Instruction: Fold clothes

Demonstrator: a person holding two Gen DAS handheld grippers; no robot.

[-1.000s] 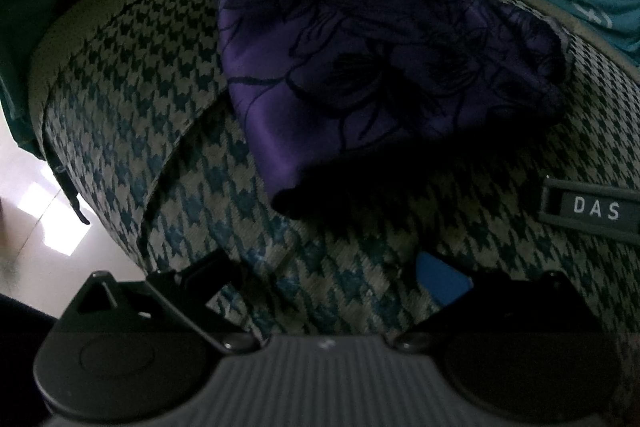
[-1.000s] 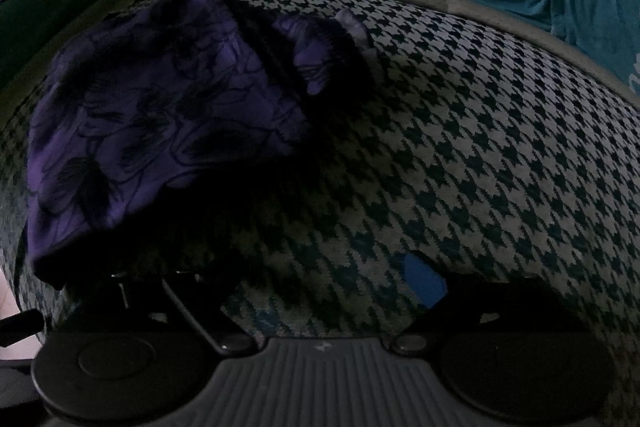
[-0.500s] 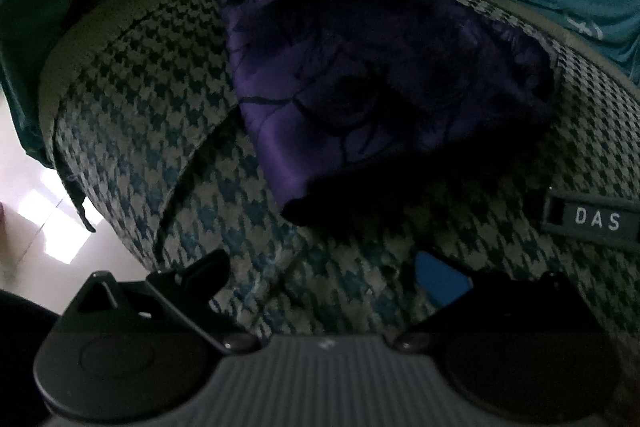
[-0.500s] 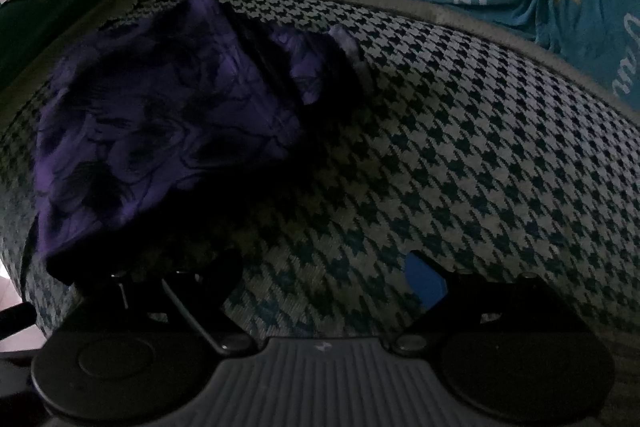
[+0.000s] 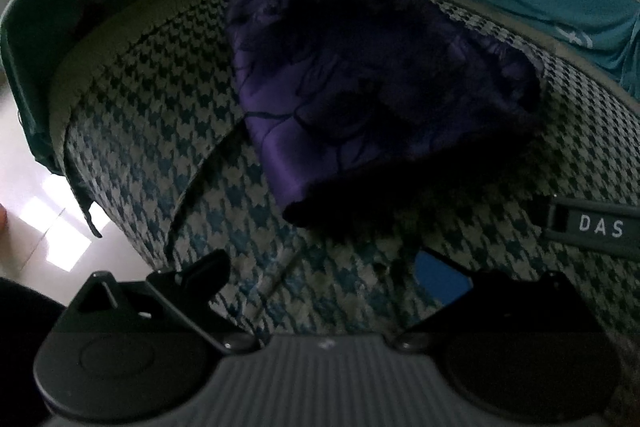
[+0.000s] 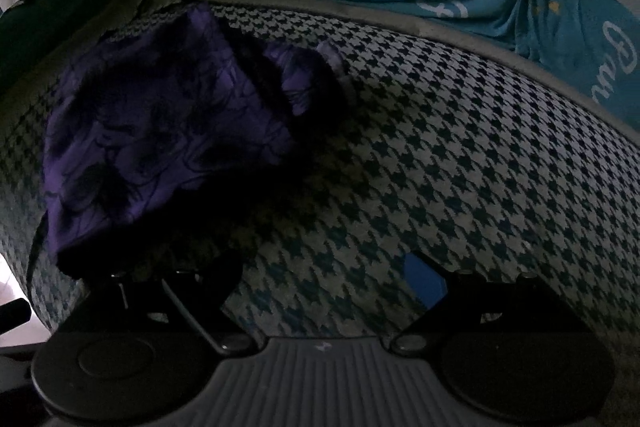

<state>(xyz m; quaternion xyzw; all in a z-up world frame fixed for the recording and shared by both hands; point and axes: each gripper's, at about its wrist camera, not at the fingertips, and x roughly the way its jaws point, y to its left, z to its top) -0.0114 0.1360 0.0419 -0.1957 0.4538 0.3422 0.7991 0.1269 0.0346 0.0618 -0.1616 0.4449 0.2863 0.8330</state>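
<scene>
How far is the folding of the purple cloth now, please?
Done: the purple garment lies in a compact folded bundle on the houndstooth cushion. In hand: nothing; the left hand-held gripper and the right hand-held gripper are both open and empty, short of it. Left: perhaps only neatening the loose corner.

Dim, underexposed, fisheye-warped edges

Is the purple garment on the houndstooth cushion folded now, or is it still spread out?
Folded. The purple garment lies as a compact layered bundle on the houndstooth cushion, with doubled edges visible. Neither gripper touches it.
</scene>
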